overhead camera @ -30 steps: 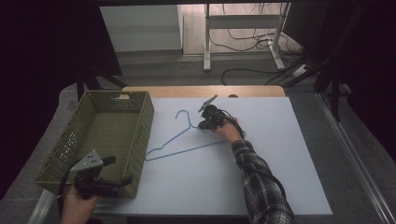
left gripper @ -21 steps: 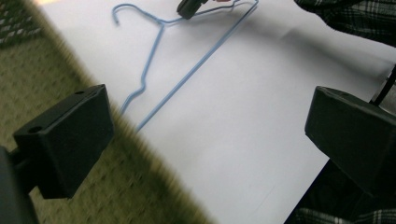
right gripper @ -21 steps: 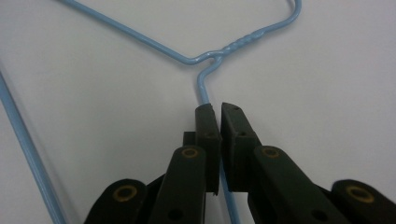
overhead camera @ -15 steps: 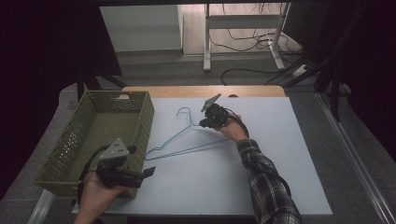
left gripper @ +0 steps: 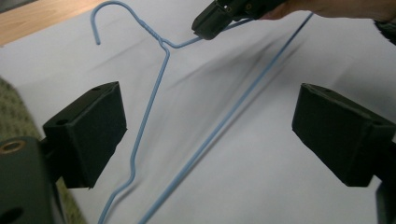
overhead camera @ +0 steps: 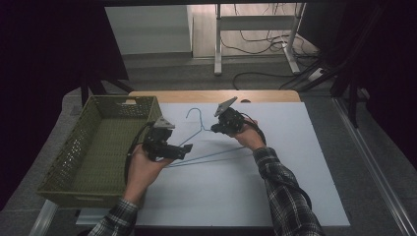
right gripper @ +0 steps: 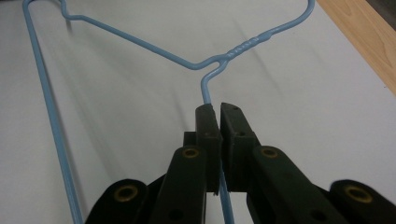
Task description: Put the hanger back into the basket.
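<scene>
So the green wicker basket sits far left on the white table. The left gripper hangs over the blue wire hanger's lower end, jaws wide but just been closing, nothing pinched. The right gripper is clamped on the hanger's shoulder wire.

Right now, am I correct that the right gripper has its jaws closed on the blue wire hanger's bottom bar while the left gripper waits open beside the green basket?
Not quite: the right gripper grips the blue wire hanger on its sloping shoulder wire just below the twisted neck, not the bottom bar, as the right gripper view shows. The left gripper is indeed open beside the green basket.
</scene>
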A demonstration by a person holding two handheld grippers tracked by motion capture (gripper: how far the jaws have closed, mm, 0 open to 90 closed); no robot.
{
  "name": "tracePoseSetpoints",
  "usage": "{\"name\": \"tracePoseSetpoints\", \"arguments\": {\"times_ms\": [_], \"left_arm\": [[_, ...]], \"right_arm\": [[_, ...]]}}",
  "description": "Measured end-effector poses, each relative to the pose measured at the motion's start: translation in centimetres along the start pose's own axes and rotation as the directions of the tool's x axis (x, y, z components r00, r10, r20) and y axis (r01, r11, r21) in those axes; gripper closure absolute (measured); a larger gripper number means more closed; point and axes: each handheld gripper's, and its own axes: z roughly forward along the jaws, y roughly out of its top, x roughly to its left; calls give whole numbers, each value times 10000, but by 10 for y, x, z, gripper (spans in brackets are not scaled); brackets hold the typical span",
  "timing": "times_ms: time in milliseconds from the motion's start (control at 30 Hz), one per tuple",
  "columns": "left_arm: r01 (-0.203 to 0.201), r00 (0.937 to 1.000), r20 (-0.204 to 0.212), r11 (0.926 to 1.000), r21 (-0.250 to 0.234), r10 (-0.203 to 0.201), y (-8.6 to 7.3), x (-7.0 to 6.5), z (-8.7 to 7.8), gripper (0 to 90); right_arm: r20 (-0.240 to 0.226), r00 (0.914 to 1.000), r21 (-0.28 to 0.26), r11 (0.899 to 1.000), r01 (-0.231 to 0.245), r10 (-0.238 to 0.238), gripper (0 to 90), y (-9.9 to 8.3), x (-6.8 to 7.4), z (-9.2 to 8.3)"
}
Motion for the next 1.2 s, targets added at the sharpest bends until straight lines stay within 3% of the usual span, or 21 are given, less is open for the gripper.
{"name": "tracePoseSetpoints", "arguments": {"times_ms": [133, 267, 533, 600, 700, 833, 900, 1133, 1200], "left_arm": [[-185, 9973, -710, 9996, 220, 200, 6, 8, 31, 185], [174, 9984, -554, 9988, 457, -149, 3, 24, 65, 291], [-103, 9989, -450, 9928, 1190, 157, -6, 41, 106, 408], [-122, 9976, -654, 9919, 1263, 206, -8, 43, 111, 440], [-96, 9979, -616, 9914, 1309, 178, -9, 48, 113, 518], [-426, 9987, -203, 9877, 1502, 461, -8, 50, 116, 626], [-511, 9982, -239, 9862, 1573, 556, -8, 50, 117, 628], [-938, 9955, -16, 9845, 1483, 951, -8, 49, 119, 803], [-1073, 9941, 26, 9839, 1427, 1080, -8, 48, 118, 811]], "right_arm": [[15, 10000, -71, 10000, -26, 26, 869, 0, 2, -2], [22, 10000, -123, 9999, -59, 59, 869, 0, 2, -4], [56, 10000, -247, 9997, -45, 46, 869, 1, 4, -6], [51, 10000, -240, 9997, -33, 35, 869, 1, 4, -7], [66, 10000, -249, 9997, -6, 8, 869, 2, 4, -8], [72, 10000, -278, 9996, -60, 62, 869, 2, 4, -8], [69, 10000, -294, 9996, -55, 57, 869, 2, 4, -8], [67, 10000, -331, 9994, -63, 65, 868, 3, 4, -9], [75, 9999, -282, 9996, -94, 96, 867, 3, 4, -9]]}}
